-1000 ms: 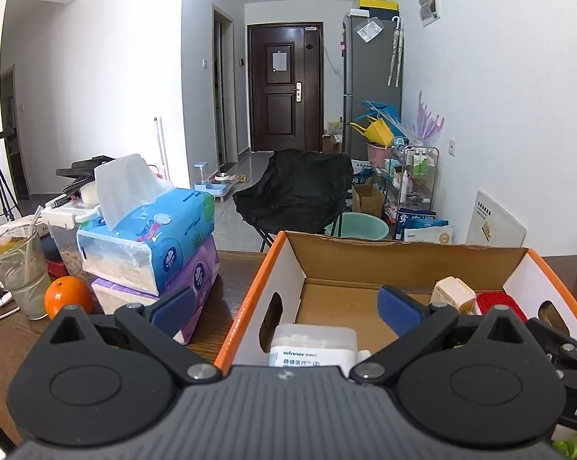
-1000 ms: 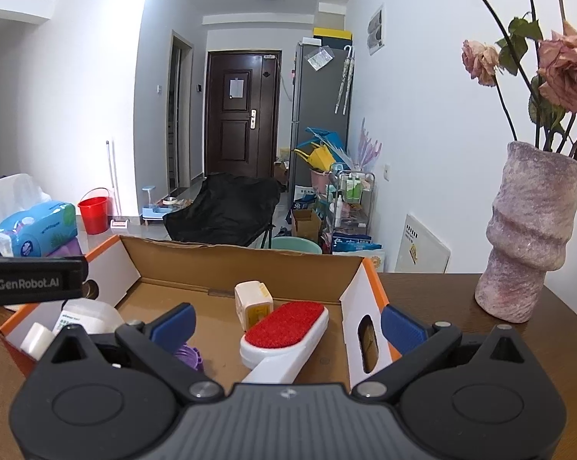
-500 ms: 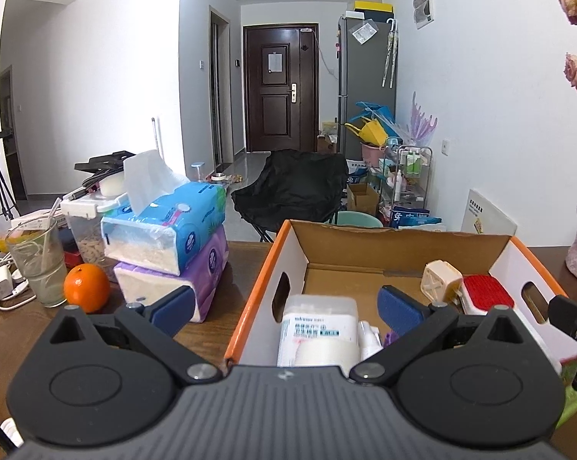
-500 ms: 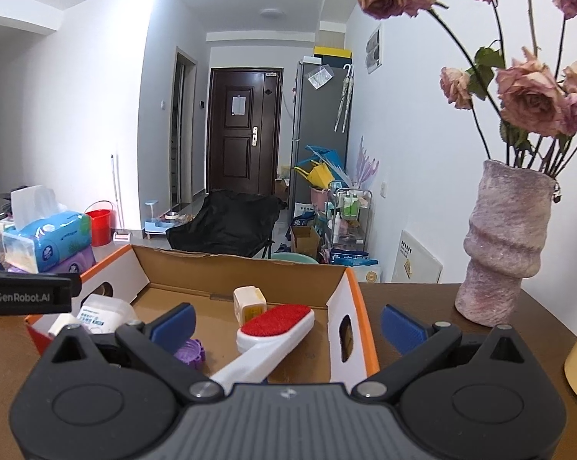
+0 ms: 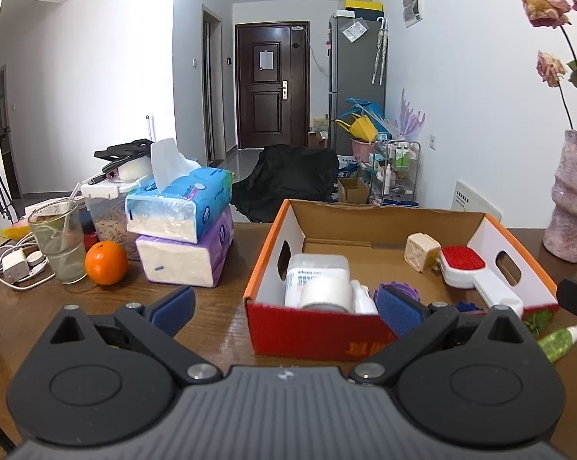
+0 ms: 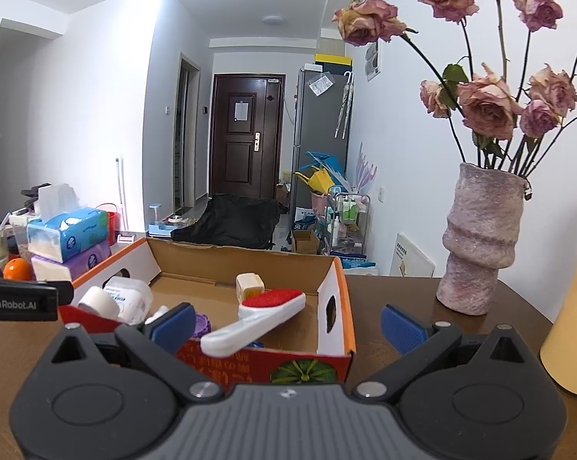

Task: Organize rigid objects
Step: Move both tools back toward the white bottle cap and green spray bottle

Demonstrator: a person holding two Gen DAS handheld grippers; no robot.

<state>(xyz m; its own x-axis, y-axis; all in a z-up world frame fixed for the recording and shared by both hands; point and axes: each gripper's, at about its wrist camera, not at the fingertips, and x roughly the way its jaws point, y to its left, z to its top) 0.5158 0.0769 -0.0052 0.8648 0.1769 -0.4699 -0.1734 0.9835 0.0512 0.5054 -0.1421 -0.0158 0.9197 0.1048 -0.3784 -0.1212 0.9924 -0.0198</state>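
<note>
Only the left wrist view shows a green bottle (image 5: 559, 341) on the table (image 5: 219, 329) just right of the cardboard box (image 5: 315, 329); right wrist view alone shows a yellow obj (image 6: 572, 326) at far right. Left gripper (image 5: 286, 306) and right gripper (image 6: 286, 324) both spread wide, holding nothing, w/ box in front. Lint brush (image 6: 261, 318) lies inside, handle over front wall.
</note>
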